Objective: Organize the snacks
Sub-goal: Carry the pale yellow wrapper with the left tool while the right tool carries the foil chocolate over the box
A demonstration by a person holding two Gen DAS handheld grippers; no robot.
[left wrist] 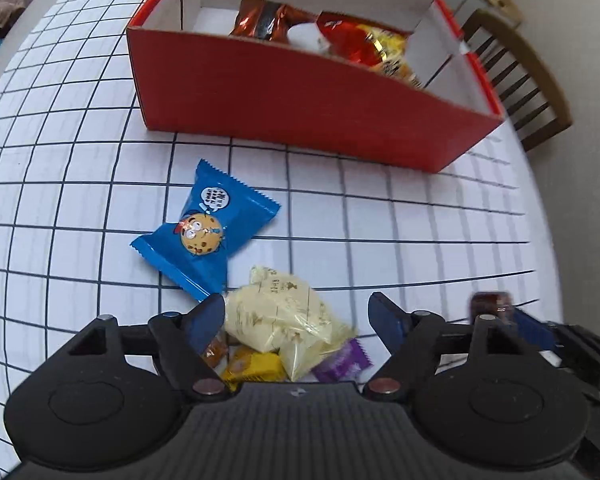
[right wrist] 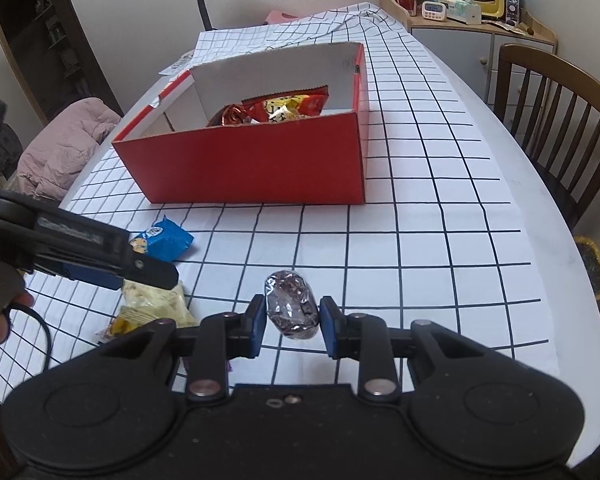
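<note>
While the right gripper (right wrist: 293, 322) clamps a silver foil snack (right wrist: 291, 308) above the tablecloth (right wrist: 420, 240), the left gripper (left wrist: 296, 316) hangs open over a loose pile.

Its pale yellow packet (left wrist: 278, 314) lies between the spread jaws, short of the red box (left wrist: 300, 116); it looks light, soft and crinkly, probably slippery, so pinching across its puffy middle seems safest.

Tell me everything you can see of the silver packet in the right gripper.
The silver packet is a small, crinkled, shiny foil-looking wrapper, oval and puffy, with something dark showing through. It sits lengthwise between the right gripper's blue pads, which press its two sides. It looks lifted above the checked tablecloth, well short of the red box.
</note>
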